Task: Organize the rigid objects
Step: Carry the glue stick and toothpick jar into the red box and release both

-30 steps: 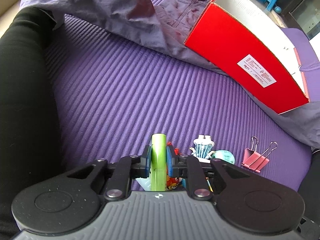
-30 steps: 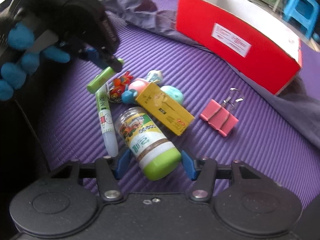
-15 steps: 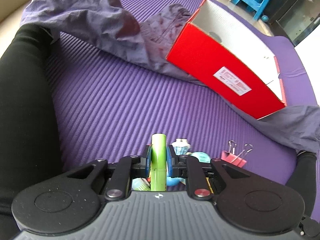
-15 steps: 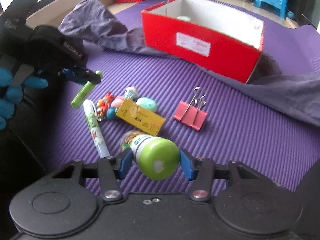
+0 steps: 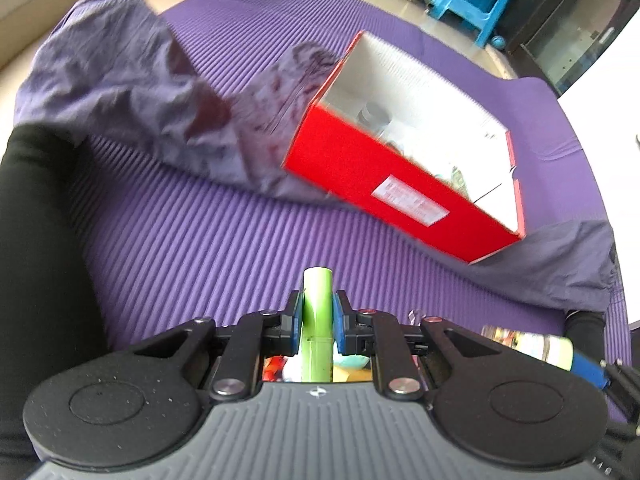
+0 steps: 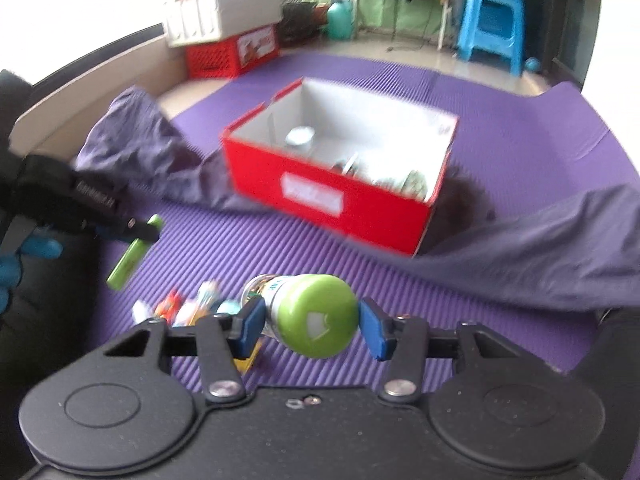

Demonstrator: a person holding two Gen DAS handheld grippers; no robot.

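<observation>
My left gripper [image 5: 317,312] is shut on a lime-green marker [image 5: 317,292] and holds it in the air above the purple mat [image 5: 200,240]. The right wrist view shows that gripper [image 6: 140,232] at the left with the marker [image 6: 128,264] hanging slantwise from it. My right gripper [image 6: 312,326] is shut on a jar with a green lid [image 6: 316,316], lifted off the mat with the lid toward the camera. The open red box [image 6: 380,208] stands ahead on the mat, holding a silver-lidded jar [image 6: 300,136] and other items. From the left wrist view the box [image 5: 360,168] lies ahead and to the right.
A pile of small toys and a yellow box [image 6: 192,308] lies on the mat beneath the grippers. Crumpled purple cloth [image 6: 140,136] lies left of and behind the box, and more [image 6: 540,248] to its right. A red crate [image 6: 236,52] and a blue stool [image 6: 492,28] stand beyond the mat.
Both grippers have risen with their loads. The jar has left the mat and hangs in the right gripper. The box's inside has come into view.
</observation>
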